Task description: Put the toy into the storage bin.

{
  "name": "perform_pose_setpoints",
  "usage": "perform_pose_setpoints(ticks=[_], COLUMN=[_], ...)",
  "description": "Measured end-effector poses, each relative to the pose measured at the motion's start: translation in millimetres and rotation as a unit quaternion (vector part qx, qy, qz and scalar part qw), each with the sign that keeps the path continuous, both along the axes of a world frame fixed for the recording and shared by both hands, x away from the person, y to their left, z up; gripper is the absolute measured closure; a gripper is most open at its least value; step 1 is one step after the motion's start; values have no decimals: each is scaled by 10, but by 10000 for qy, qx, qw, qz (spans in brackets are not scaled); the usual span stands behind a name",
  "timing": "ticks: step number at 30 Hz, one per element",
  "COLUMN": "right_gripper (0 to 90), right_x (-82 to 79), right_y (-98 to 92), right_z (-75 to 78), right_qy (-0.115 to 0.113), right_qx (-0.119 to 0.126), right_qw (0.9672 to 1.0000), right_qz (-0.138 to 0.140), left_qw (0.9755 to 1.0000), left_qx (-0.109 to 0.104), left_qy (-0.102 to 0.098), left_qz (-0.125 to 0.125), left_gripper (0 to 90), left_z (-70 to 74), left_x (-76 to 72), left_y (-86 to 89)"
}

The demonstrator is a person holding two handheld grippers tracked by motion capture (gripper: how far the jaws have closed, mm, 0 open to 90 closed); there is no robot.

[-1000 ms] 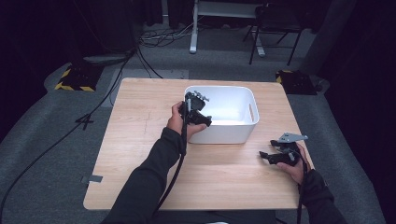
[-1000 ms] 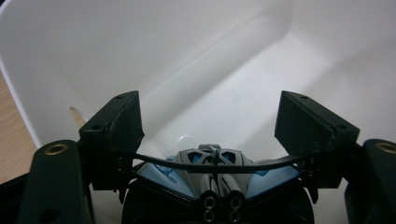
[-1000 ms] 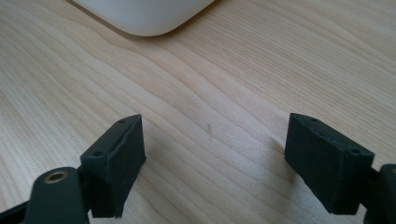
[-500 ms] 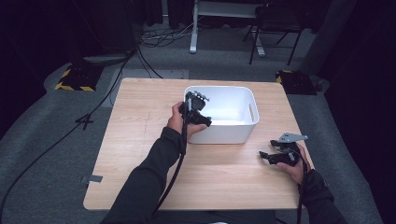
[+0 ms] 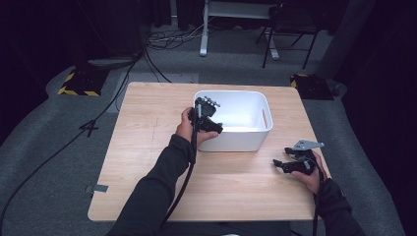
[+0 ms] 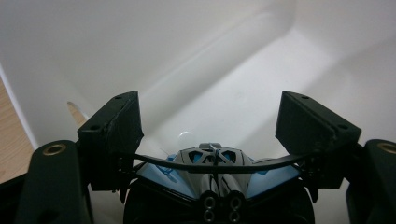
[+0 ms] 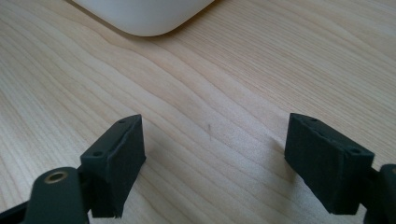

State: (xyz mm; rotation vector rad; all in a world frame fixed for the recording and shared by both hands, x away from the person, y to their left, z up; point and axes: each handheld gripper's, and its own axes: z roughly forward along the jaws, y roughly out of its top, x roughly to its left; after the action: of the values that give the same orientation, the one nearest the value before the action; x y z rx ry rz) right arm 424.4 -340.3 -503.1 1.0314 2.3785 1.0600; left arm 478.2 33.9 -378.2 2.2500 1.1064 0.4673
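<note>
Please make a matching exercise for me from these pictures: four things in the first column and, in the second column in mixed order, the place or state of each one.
Things:
1. toy car
2. white bin
3. right gripper
4. left gripper

Places or states:
A. stands on the far half of the wooden table
B. jaws open over bare wood, nothing between them
C. held between two black jaws, blue and black
D. at the bin's near left corner, reaching into it

Pairs: 1-C, 2-A, 3-B, 4-D
</note>
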Motion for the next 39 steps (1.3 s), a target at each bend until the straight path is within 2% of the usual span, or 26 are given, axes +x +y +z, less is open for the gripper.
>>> perform_pose_setpoints(ticks=[7,13,14,16,19,24,34,39], right_gripper=[202,202,202,202,202,203,202,202], right_x=[0,0,0,0,0,0,0,0], right_y=[0,0,0,1,1,1,1,0], right_z=[0,0,0,0,0,0,0,0], right_qy=[1,-1,1,0,0,0,-1,-1], right_qx=[3,2,4,3,2,1,1,2], right_qw=[10000,10000,10000,10000,10000,10000,10000,10000], right_qz=[0,0,0,0,3,5,4,6], left_qw=[10000,9999,9998,9995,9995,9985,9978,9971], left_qx=[-34,-142,-194,-231,-250,-390,-356,-407], left_qy=[39,-67,-97,-192,-175,-356,-490,-572], left_qz=[6,18,-51,-4,-59,-116,-249,-302], left_gripper=[218,216,220,221,224,222,224,224], left_z=[-5,2,11,41,36,63,95,121], left_x=[17,-5,-6,-19,-23,-44,-81,-104], left_y=[17,26,37,50,44,67,98,119])
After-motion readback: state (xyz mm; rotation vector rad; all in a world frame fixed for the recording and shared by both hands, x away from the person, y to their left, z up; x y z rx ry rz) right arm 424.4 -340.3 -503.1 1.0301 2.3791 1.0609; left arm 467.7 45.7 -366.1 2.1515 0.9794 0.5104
